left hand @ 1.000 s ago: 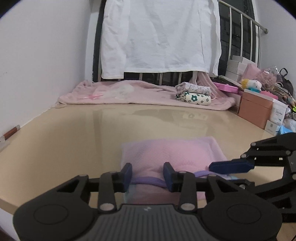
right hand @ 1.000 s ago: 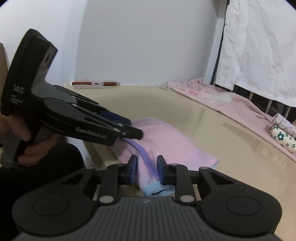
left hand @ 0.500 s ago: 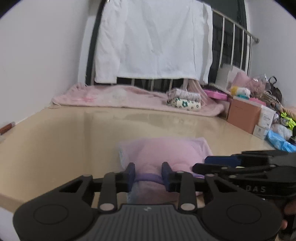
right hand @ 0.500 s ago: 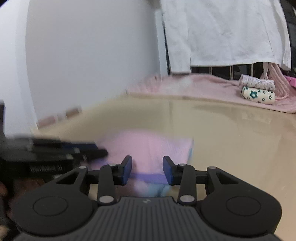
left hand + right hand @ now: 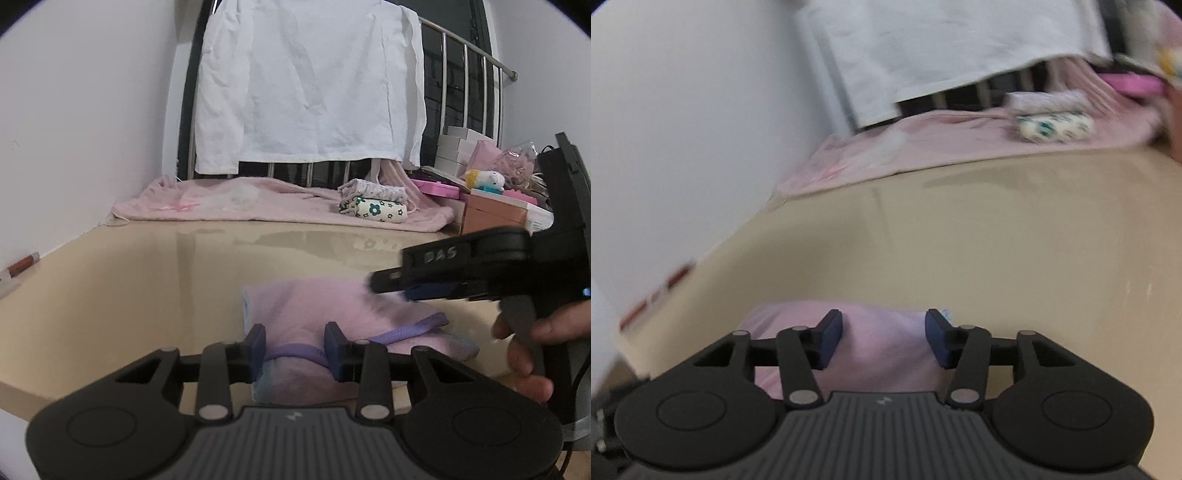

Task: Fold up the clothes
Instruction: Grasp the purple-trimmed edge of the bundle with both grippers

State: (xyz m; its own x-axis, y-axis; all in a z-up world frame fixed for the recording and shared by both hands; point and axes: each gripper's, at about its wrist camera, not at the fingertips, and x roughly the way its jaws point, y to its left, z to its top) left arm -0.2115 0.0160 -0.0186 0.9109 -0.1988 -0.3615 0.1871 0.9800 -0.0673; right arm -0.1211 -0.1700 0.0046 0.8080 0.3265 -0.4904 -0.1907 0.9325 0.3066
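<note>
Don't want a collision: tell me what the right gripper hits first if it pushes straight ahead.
Most likely the folded pink cloth, which already lies between the opening fingers of the right gripper. Beyond it is bare beige tabletop. The picture is blurred, so depth is uncertain.

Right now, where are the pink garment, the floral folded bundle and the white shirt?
pink garment [image 5: 314, 306], left wrist view, top fold.
floral folded bundle [image 5: 375, 210], left wrist view, front face.
white shirt [image 5: 306, 85], left wrist view, middle of its body.

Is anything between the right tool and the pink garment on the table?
Nothing visible. The right tool hangs just over the folded pink garment, jaws opening, only cloth showing between them. The left tool sits at the purple-edged near side, not in its way.
</note>
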